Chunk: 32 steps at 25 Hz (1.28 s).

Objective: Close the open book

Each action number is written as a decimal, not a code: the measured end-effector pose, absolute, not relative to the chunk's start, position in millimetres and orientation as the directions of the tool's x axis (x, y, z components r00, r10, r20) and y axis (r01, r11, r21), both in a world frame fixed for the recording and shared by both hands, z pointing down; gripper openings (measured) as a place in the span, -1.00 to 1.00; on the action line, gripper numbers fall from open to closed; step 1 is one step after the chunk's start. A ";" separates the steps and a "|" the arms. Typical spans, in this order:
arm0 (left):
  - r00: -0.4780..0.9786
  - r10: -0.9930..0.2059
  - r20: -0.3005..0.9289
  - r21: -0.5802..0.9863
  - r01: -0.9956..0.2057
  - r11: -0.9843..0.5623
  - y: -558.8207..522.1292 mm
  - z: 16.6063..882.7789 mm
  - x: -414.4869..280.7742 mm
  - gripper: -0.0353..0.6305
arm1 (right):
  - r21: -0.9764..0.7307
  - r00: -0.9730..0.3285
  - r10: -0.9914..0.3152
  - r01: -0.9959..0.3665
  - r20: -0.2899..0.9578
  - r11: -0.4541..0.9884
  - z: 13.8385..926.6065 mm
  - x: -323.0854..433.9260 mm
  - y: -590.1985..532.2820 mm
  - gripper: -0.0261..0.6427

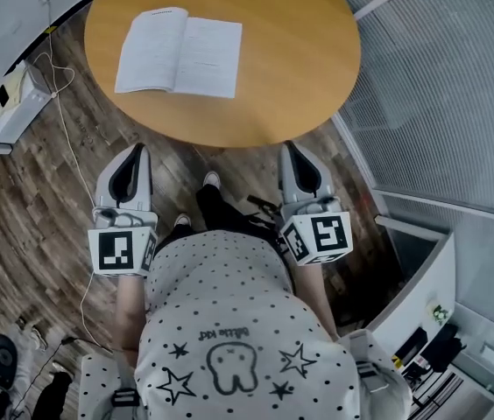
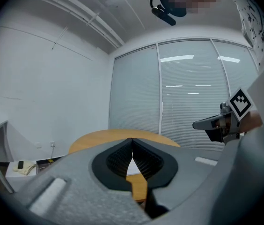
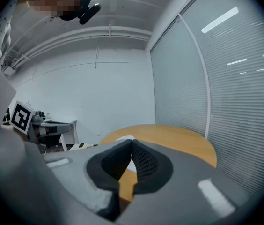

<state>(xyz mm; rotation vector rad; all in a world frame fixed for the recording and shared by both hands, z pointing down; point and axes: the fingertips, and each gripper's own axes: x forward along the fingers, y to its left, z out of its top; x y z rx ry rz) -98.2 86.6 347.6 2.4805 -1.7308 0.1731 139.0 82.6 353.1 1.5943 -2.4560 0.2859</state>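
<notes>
An open book (image 1: 179, 52) with white printed pages lies flat on the round wooden table (image 1: 291, 68), toward its left half. My left gripper (image 1: 135, 152) is shut and held short of the table's near edge, below the book's left side, with nothing between its tips. My right gripper (image 1: 292, 150) is also shut and empty, just before the near edge, to the right of the book. In the left gripper view, a sliver of the book (image 2: 133, 168) shows behind the closed pads. The right gripper view shows the book (image 3: 125, 138) beyond its closed tips.
A white box (image 1: 10, 103) with a cable (image 1: 67, 138) sits on the wood floor at the left. A blinds-covered glass wall (image 1: 440, 86) runs along the right. A white cabinet (image 1: 422, 296) stands at lower right. The person's feet (image 1: 196, 201) are under the table's edge.
</notes>
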 end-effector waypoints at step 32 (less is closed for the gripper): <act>0.289 -0.944 0.161 0.001 -0.956 -0.293 26.2 345.6 -47.7 -0.86 | -0.129 -0.452 -0.841 -0.892 0.296 0.434 378.5 196.1 16.6 -0.91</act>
